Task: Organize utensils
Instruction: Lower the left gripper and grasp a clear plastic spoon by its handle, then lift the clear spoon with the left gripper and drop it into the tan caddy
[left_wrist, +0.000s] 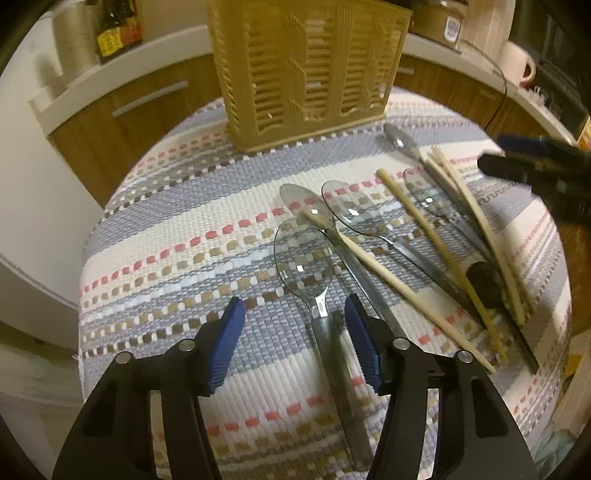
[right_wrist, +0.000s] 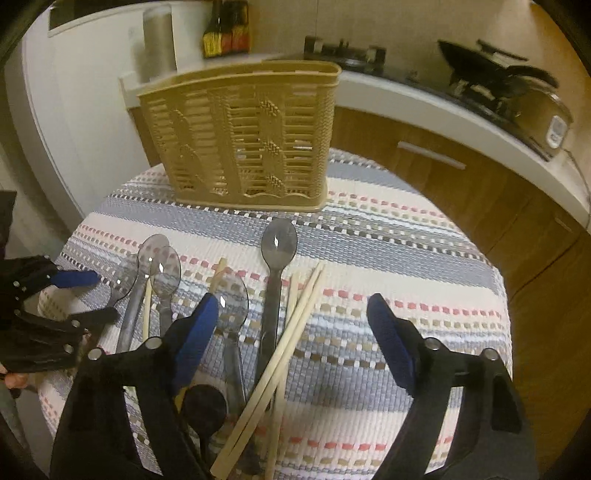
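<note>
Several clear grey plastic spoons and wooden chopsticks lie loose on a striped woven cloth (left_wrist: 177, 258). A tan slatted utensil basket (left_wrist: 306, 70) stands upright at the far edge; it also shows in the right wrist view (right_wrist: 243, 136). My left gripper (left_wrist: 295, 317) is open, its blue pads either side of the handle of the nearest spoon (left_wrist: 303, 258), low over the cloth. My right gripper (right_wrist: 291, 314) is open and empty above a bundle of chopsticks (right_wrist: 291, 325) and a dark spoon (right_wrist: 277, 251). The left gripper shows at the left edge of the right wrist view (right_wrist: 88, 295).
The cloth (right_wrist: 406, 258) covers a small round table. A kitchen counter (right_wrist: 424, 99) with wooden cabinets runs behind, holding sauce bottles (right_wrist: 225, 33), a pan (right_wrist: 495, 81) and a cooker. A white mug (left_wrist: 517, 62) stands on the counter at right.
</note>
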